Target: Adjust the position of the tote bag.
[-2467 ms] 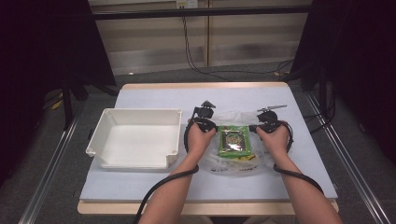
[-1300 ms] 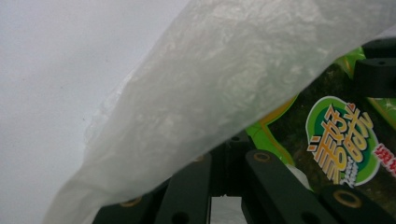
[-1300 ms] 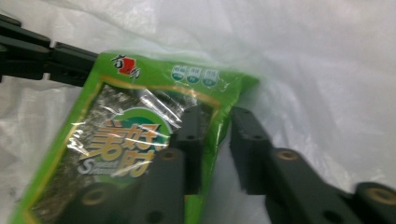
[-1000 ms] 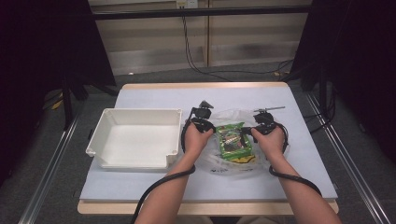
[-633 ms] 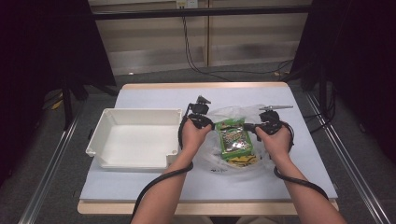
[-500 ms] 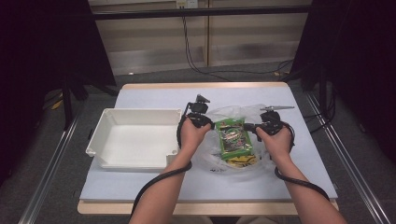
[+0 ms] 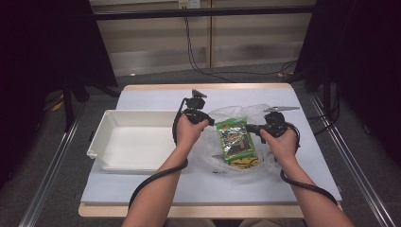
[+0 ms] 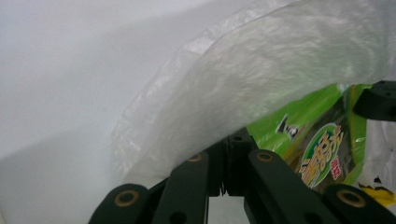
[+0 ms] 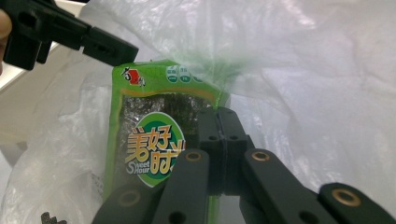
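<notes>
Lying on table [image 7: 142, 189], left of bag: white tray [image 7: 137, 142], bare inside | Sitting mid-table: thin clear bag [image 7: 236, 156], crinkled, holding green snack packet [image 9: 154, 140] reading "Sweet Hour" | Pinching bag edges: left gripper [image 7: 208, 120], right gripper [image 7: 250, 127], jaws closed on plastic.

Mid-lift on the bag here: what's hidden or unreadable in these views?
- Yellow packet: high view, lying under the green seaweed packet, label hidden.
- Left claw: left gripper view, the plastic bag film covers its pinch point.
- Right claw: right gripper view, tips block the packet's lower label.
</notes>
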{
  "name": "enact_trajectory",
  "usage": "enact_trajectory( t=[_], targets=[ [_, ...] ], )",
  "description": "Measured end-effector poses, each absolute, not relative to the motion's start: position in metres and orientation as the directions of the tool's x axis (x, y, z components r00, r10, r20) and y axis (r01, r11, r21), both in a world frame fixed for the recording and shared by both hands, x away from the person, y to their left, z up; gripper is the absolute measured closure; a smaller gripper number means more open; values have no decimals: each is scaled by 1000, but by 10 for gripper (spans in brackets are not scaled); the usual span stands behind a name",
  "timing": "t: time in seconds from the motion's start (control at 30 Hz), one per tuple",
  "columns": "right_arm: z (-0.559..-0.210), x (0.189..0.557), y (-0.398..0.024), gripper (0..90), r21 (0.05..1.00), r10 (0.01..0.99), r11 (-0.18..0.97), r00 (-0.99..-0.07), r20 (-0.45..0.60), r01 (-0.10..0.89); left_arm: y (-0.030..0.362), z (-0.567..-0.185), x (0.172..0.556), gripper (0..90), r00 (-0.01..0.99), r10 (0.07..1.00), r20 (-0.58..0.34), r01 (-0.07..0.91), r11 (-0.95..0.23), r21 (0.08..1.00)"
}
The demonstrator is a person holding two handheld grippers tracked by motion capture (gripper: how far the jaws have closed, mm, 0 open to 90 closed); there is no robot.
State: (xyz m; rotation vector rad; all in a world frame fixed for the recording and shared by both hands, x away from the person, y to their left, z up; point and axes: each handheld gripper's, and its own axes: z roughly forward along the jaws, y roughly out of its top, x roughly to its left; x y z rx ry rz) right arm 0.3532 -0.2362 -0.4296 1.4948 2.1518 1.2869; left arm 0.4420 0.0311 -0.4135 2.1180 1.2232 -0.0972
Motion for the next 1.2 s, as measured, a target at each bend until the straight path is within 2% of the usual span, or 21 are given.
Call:
enact_trajectory(
  t=[0.27, 0.43, 0.77, 0.93, 1.2],
  targets=[
    [-433, 354, -232, 900, 763, 834, 112, -478, 276, 636, 35, -412, 444, 868, 565, 721, -402, 788, -326, 523],
    [-434, 353, -234, 900, 766, 824, 110, -489, 285, 633, 38, -408, 446, 809, 569, 699, -434, 791, -319, 522],
    [-433, 350, -238, 900, 777, 811, 111, -508, 290, 620, 30, -399, 446, 556, 618, 635, -464, 778, -406, 480],
    [-432, 349, -240, 900, 787, 802, 104, -519, 295, 609, 24, -396, 446, 475, 663, 599, -449, 746, -474, 468],
    [-430, 348, -239, 900, 798, 795, 121, -539, 278, 591, 14, -392, 443, 472, 698, 574, -430, 716, -526, 460]
  ],
)
